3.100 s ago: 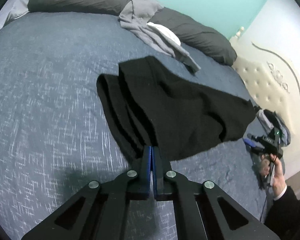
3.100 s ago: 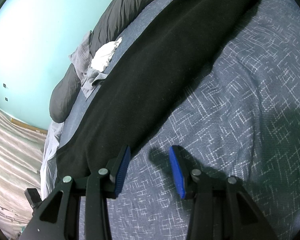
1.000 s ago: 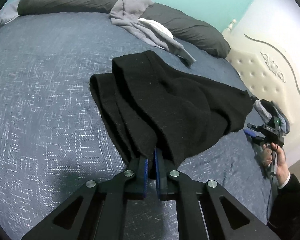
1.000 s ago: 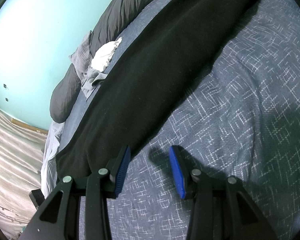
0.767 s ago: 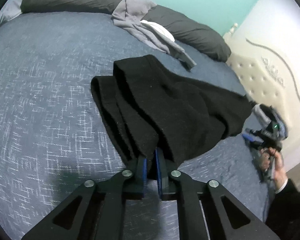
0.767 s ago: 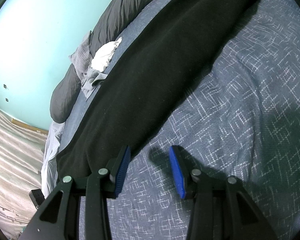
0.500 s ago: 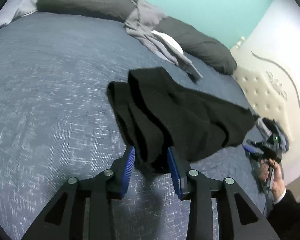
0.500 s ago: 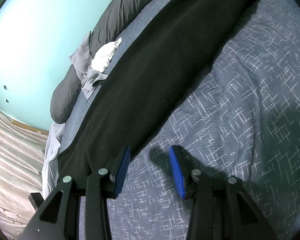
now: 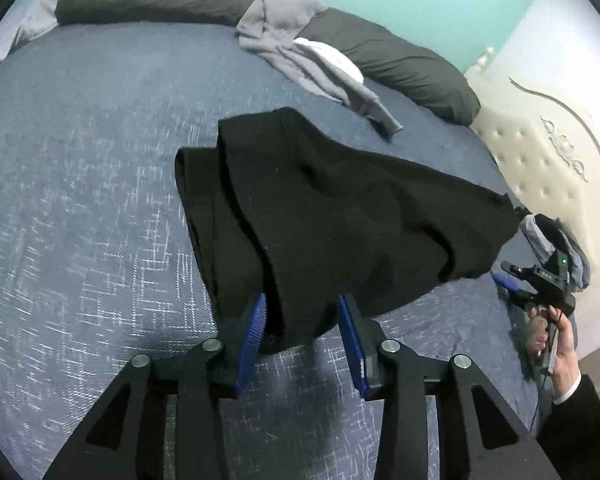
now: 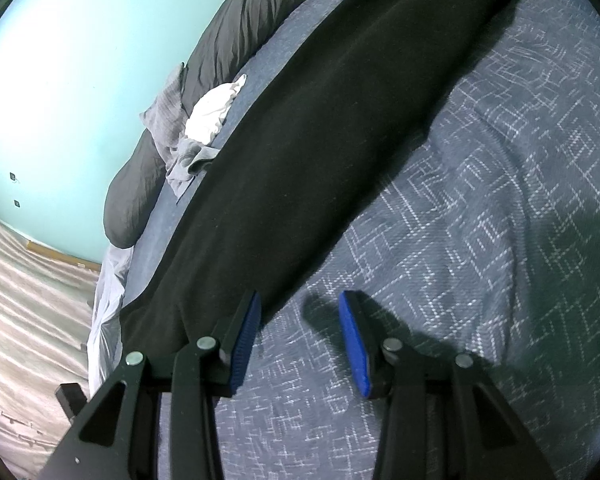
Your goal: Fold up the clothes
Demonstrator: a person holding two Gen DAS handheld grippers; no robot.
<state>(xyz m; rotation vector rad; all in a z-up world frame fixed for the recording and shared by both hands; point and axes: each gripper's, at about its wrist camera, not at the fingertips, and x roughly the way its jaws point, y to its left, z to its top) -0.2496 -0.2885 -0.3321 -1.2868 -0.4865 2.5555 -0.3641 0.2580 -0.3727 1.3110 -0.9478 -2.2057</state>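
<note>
Nothing like a basket or bin here, the bed (image 9: 80,160) was doing all the holding. On its blue patterned cover I counted: one black garment (image 9: 340,216), one grey garment (image 9: 284,32), one white piece (image 9: 332,60) lying on the grey one, and two dark pillows, (image 9: 152,0) and (image 9: 400,64), along the far edge by the teal wall. The grey garment was draped partly over the gap between the pillows. There was also a small bundle of cloth (image 9: 556,236) by the cream headboard (image 9: 540,160), but I couldn't tell what it was.

The black garment lay in the middle of the bed, folded lengthwise into a long strip with layered edges showing at the left end. It was well apart from the grey one.

Two grippers. The left gripper (image 9: 302,304) had its jaws closing, with the near corner of the black garment bunched between the blue pads, though the pads weren't pressing on it. The right gripper (image 10: 300,304) sat at the other end with jaws about half apart and only bedcover between them; its left finger was just beside the black garment's edge, gripping nothing. A hand (image 9: 556,340) in a dark sleeve held it.
</note>
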